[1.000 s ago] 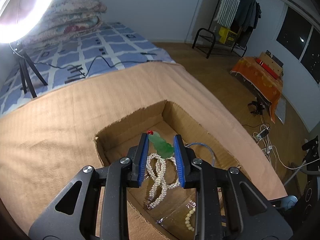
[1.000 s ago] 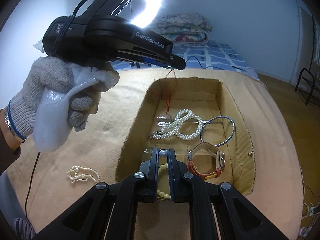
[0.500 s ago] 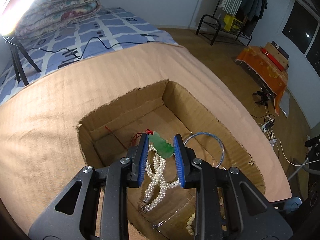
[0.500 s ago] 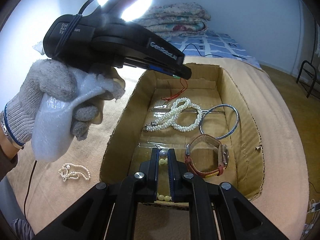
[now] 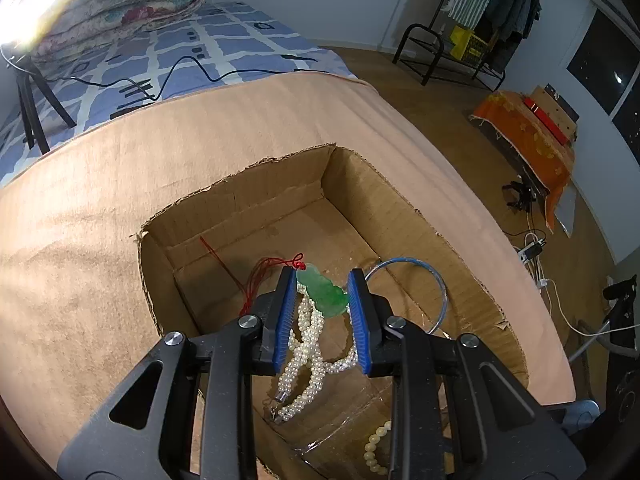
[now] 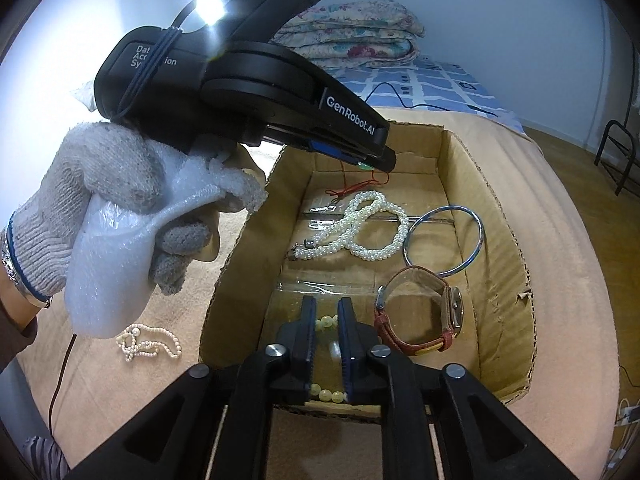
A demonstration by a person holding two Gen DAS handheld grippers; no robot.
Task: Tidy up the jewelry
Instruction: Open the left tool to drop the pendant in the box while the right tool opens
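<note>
My left gripper (image 5: 322, 294) has its jaws clamped on the green pendant (image 5: 324, 291) over the cardboard box (image 5: 404, 216); my right gripper (image 6: 325, 322) has its jaws opening around the bead bracelet (image 6: 326, 322).

We carry two black grippers. The left gripper (image 5: 322, 280) has blue ribbed pads (image 5: 285, 320) on black fingers, with round silver screws (image 5: 174, 338) at the joints of its angular, cut-out frame. From the right view its body reads "GenRobot.AI" in white, with a dark cable looped round it. The right gripper (image 6: 324, 322) has the same black frame and silver screws. Our left hand (image 6: 116, 200) wears a grey knit glove with a blue cuff line, above a dark sleeve (image 6: 14, 336).
</note>
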